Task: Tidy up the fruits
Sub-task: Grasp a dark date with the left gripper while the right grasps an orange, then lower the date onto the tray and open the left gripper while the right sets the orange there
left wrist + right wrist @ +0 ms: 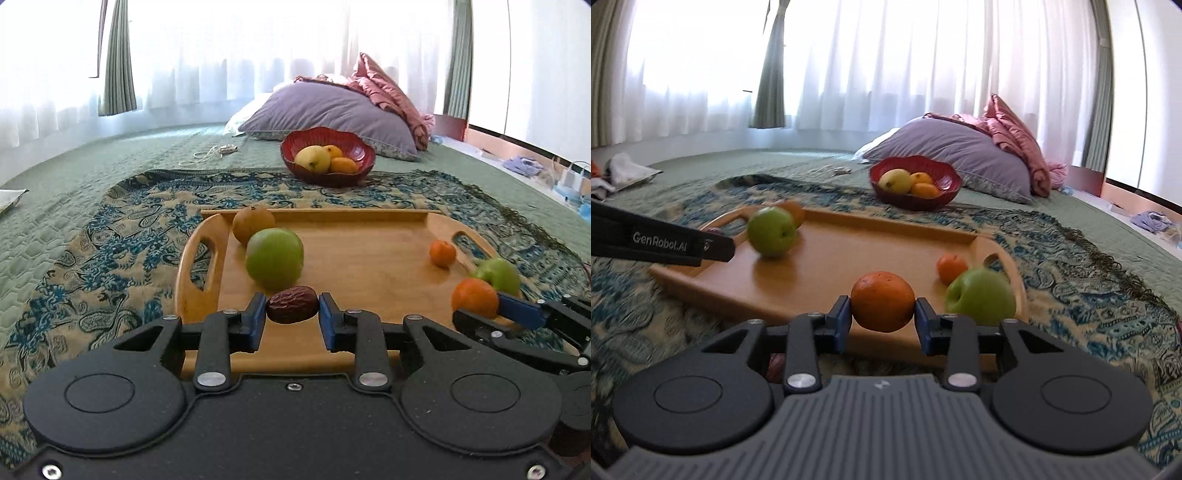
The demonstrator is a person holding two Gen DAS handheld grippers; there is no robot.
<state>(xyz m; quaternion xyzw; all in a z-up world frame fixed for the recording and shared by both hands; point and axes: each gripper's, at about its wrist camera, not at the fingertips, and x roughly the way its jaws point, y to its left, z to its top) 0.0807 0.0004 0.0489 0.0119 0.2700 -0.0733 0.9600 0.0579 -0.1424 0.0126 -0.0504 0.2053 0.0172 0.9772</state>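
My left gripper [292, 309] is shut on a wrinkled brown date [291, 304], held just above the near part of the wooden tray [369, 240]. My right gripper [882, 312] is shut on an orange [882, 301], also seen as the orange [474, 298] at the right of the left wrist view. On the tray lie a green apple [274, 257], a brownish fruit [253, 223] behind it, a small mandarin [442, 253] and a second green apple [980, 295] at the right end. A red bowl [360, 147] beyond the tray holds a yellow fruit [312, 158] and two oranges.
The tray rests on a blue and beige patterned cloth [122, 236] spread over a green quilted bed [66, 192]. A purple pillow [332, 107] and pink bedding [384, 85] lie behind the bowl. A white cord [207, 153] lies on the quilt. Curtains line the back.
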